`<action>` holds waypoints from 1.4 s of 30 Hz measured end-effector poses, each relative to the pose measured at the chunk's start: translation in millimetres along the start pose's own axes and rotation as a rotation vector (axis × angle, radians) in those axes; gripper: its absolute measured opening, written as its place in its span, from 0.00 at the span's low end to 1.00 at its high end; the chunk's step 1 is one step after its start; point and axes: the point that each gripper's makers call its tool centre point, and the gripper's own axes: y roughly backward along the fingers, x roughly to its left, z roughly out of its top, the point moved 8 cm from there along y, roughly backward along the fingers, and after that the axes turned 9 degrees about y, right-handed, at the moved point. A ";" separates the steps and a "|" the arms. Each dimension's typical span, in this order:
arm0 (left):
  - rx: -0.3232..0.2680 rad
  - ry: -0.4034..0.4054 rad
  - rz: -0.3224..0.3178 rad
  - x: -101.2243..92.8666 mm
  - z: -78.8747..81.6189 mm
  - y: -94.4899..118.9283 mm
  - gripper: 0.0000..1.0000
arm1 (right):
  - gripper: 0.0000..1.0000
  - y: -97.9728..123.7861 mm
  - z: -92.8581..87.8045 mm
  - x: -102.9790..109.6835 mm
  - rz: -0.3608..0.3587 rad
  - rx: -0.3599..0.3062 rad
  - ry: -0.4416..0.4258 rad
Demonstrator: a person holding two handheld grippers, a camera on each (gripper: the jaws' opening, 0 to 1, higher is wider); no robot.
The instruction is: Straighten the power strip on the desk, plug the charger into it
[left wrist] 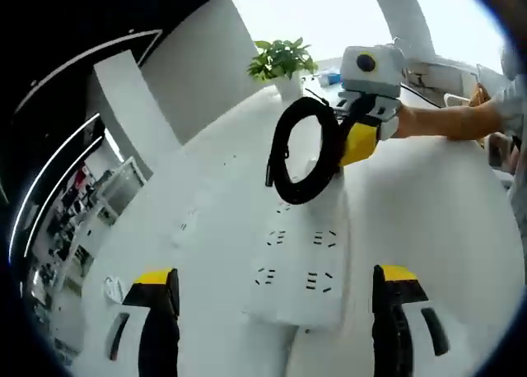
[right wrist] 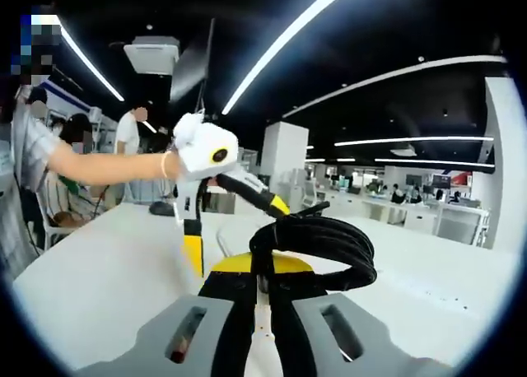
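Observation:
A white power strip [left wrist: 301, 266] lies flat on the white desk [left wrist: 428, 204], between the wide-apart jaws of my left gripper [left wrist: 280, 280], which is open and holds nothing. Above the strip's far end hangs a coiled black cable [left wrist: 300, 151], with my right gripper [left wrist: 356, 135] shut on it. In the right gripper view the coil [right wrist: 317, 244] sits clamped between the yellow-tipped jaws of my right gripper [right wrist: 263, 268]. Beyond it my left gripper [right wrist: 235, 229] stands open over the desk [right wrist: 107, 270]. Where the cable ends is hidden.
A potted green plant [left wrist: 283, 62] stands at the desk's far edge, with small items beside it. A person's forearm [left wrist: 449, 120] reaches in from the right. A tall white panel [left wrist: 136, 118] stands left of the desk. People sit at the left [right wrist: 74, 179].

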 end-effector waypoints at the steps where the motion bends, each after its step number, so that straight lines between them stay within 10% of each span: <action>1: 0.027 -0.006 -0.010 0.6 0.9 -1.2 0.94 | 0.03 0.0 0.0 -0.3 0.000 0.000 0.000; 11: 0.367 -0.127 -0.046 -1.5 4.4 -34.3 0.90 | 0.03 0.6 2.1 1.5 -0.002 0.014 0.016; 29: 0.565 -0.056 -0.241 -0.7 8.0 -55.4 0.76 | 0.03 -2.8 4.6 3.1 -0.002 0.027 0.039; 42: 0.602 -0.084 -0.301 -10.4 5.3 -54.2 0.65 | 0.03 -0.6 3.0 2.7 0.006 0.038 0.017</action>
